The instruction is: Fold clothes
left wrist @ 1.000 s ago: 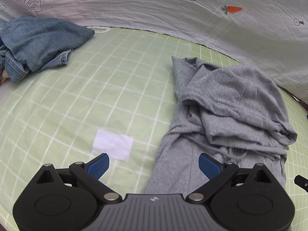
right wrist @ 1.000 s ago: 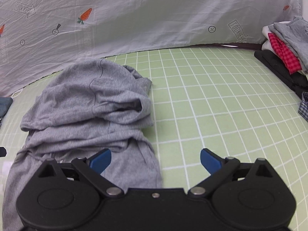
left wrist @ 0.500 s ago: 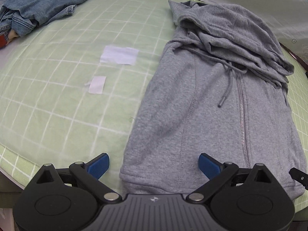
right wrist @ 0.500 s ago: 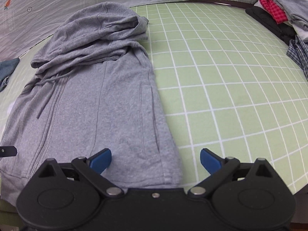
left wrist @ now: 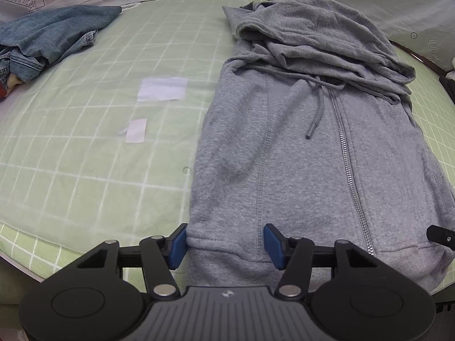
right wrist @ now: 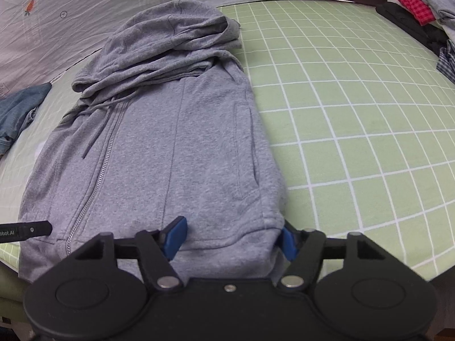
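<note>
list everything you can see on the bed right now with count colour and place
hoodie: one, grey, zipped, flat on the checked sheet, hem at the near edge
checked sheet: one, green with white lines, covering the bed
denim garment: one, blue, crumpled, far left corner
paper patches: two, white, on the sheet left of the hoodie
clothes pile: one, red check, black and grey, far right edge
printed cloth: one, pale grey, behind the bed
left tongs: black with blue pads, closing around the hoodie's left hem corner
right tongs: black with blue pads, closing around its right hem corner
</note>
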Demonstrator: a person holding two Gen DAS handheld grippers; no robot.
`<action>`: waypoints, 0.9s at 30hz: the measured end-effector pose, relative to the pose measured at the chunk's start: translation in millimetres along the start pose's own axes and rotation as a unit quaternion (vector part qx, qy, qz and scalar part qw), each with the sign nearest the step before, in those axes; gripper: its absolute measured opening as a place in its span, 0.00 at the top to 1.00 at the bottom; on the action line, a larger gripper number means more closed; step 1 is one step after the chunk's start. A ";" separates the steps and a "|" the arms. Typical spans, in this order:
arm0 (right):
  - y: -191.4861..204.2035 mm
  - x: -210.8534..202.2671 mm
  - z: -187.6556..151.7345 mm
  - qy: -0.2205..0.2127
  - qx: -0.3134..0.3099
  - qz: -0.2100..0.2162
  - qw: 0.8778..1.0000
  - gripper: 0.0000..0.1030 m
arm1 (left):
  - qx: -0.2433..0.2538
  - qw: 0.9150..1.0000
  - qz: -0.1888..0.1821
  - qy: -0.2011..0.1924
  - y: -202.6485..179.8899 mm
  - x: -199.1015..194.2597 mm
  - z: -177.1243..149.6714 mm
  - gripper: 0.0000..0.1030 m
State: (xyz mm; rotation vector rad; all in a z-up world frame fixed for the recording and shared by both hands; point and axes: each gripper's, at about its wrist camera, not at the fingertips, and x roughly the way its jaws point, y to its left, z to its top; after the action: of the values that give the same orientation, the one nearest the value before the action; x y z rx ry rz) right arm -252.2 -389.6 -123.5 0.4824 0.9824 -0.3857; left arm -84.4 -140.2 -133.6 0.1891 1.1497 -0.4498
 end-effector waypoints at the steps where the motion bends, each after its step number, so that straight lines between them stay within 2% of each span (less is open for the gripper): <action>1: 0.9 -0.2 2.0 0.008 0.001 0.016 1.000 0.75 | -0.004 1.000 -0.005 0.002 1.1 -0.4 1.5 0.70; 2: 2.4 -1.3 4.5 0.010 0.001 0.017 1.000 0.78 | -0.026 0.999 -0.036 0.013 4.5 -0.4 5.1 0.80; 3: 3.6 -2.8 7.5 0.009 -0.005 0.021 1.000 0.86 | -0.048 0.997 -0.049 0.020 6.4 -0.4 8.5 0.80; 4: 3.7 -5.2 11.5 0.005 -0.006 0.028 1.000 0.90 | -0.058 0.996 -0.056 0.026 7.3 -1.0 12.8 0.81; 5: 1.8 -8.8 16.0 -0.002 0.000 0.038 0.999 0.90 | -0.068 0.995 -0.065 0.031 8.2 -1.9 17.2 0.81; 9: -2.4 -24.1 44.5 -0.041 0.029 0.078 0.996 0.91 | -0.094 0.989 -0.112 -0.007 10.7 -24.4 42.6 0.82; 15: -0.7 -35.5 99.8 -0.101 0.036 0.107 0.988 0.91 | -0.120 0.978 -0.153 -0.076 10.2 -49.4 96.5 0.82; 21: -9.4 -36.5 167.2 -0.161 0.057 0.112 0.979 0.91 | -0.141 0.964 -0.186 -0.131 9.8 -57.7 158.2 0.82; 24: -13.3 -34.6 195.1 -0.184 0.065 0.108 0.975 0.91 | -0.148 0.962 -0.182 -0.141 11.2 -49.4 182.3 0.82; 27: -18.1 -18.9 210.3 -0.183 0.079 0.107 0.974 0.91 | -0.170 0.958 -0.191 -0.128 16.5 -29.1 199.0 0.82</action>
State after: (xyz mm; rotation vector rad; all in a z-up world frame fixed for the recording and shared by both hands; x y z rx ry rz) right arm -125.3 -518.6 -13.2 0.6291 0.5376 -0.3440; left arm 79.5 -191.9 -27.9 -0.3896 0.9888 -0.5885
